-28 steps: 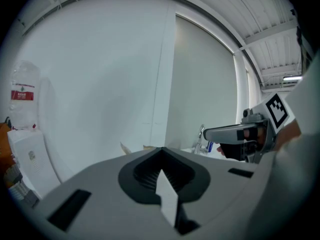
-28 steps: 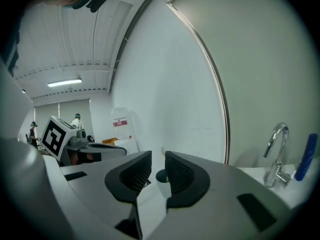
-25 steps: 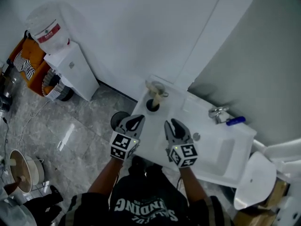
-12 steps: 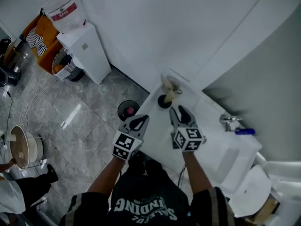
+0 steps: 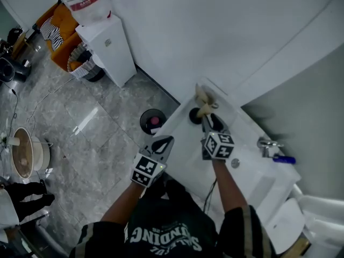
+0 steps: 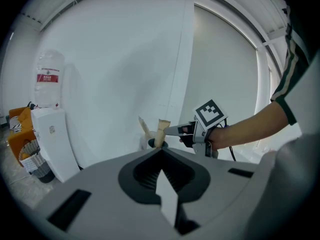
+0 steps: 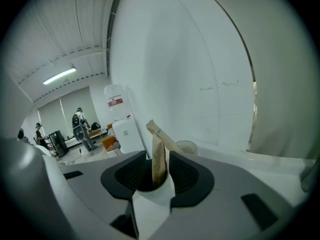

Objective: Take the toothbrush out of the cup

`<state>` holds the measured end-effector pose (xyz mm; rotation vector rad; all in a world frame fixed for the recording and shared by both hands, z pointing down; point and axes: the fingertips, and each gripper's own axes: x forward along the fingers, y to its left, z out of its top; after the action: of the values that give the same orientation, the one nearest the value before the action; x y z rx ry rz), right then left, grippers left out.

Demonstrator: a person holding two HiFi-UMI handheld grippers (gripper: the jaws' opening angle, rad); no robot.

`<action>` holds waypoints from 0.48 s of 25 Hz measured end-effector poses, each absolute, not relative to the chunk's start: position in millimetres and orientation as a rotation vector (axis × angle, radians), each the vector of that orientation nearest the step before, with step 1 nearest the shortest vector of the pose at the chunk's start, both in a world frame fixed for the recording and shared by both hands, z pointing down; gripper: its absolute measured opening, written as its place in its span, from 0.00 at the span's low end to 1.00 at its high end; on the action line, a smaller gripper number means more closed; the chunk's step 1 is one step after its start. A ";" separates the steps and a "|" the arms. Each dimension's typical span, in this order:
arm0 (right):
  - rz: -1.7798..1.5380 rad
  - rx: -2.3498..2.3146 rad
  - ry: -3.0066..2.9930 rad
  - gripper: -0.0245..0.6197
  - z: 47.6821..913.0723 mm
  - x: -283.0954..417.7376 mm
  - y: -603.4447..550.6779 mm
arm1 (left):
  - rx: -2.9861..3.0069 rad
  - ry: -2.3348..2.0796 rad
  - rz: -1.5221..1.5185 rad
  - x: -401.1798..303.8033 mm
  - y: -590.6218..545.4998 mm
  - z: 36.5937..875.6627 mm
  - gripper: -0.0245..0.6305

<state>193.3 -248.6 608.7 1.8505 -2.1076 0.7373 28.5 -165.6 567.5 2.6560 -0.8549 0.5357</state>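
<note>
A dark cup (image 5: 194,115) stands at the far left end of the white washstand (image 5: 185,155), with a beige wrapped toothbrush (image 5: 203,109) upright in it. My right gripper (image 5: 210,122) reaches it. In the right gripper view the toothbrush (image 7: 158,156) stands between the jaws of the right gripper (image 7: 159,159), which have just been opening and do not press on it. My left gripper (image 5: 163,143) hangs at the washstand's front edge, short of the cup (image 6: 152,143), its jaws meeting at the tip. From there the right gripper (image 6: 175,130) shows beside the toothbrush (image 6: 161,132).
A pale cup (image 7: 187,146) stands just behind the dark one. A faucet (image 5: 267,144) with a blue item (image 5: 284,158) is at the right, past the basin (image 5: 263,184). On the floor are a round bin (image 5: 152,121) and a water dispenser (image 5: 107,47).
My right gripper has moved forward and down to the cup, and its jaws now stand either side of the toothbrush. The left gripper has sunk a little.
</note>
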 end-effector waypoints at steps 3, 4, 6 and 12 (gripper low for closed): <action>0.772 1.833 -2.083 0.25 617.9 194.6 -253.8 | 2.640 -0.875 0.549 20.9 -164.5 571.5 0.04; 0.781 1.825 -2.079 0.25 619.9 194.0 -254.8 | 2.636 -0.883 0.553 18.0 -164.3 572.5 0.04; 0.774 1.808 -2.086 0.24 621.4 191.5 -257.6 | 2.626 -0.900 0.556 12.6 -164.8 574.0 0.04; 0.704 1.784 -2.090 0.11 619.1 192.0 -260.4 | 2.607 -0.917 0.558 5.0 -163.5 577.3 0.04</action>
<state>192.0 -260.4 619.1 1.7840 -2.0898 0.7038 5.0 -163.5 577.3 2.6075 -0.9172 0.5582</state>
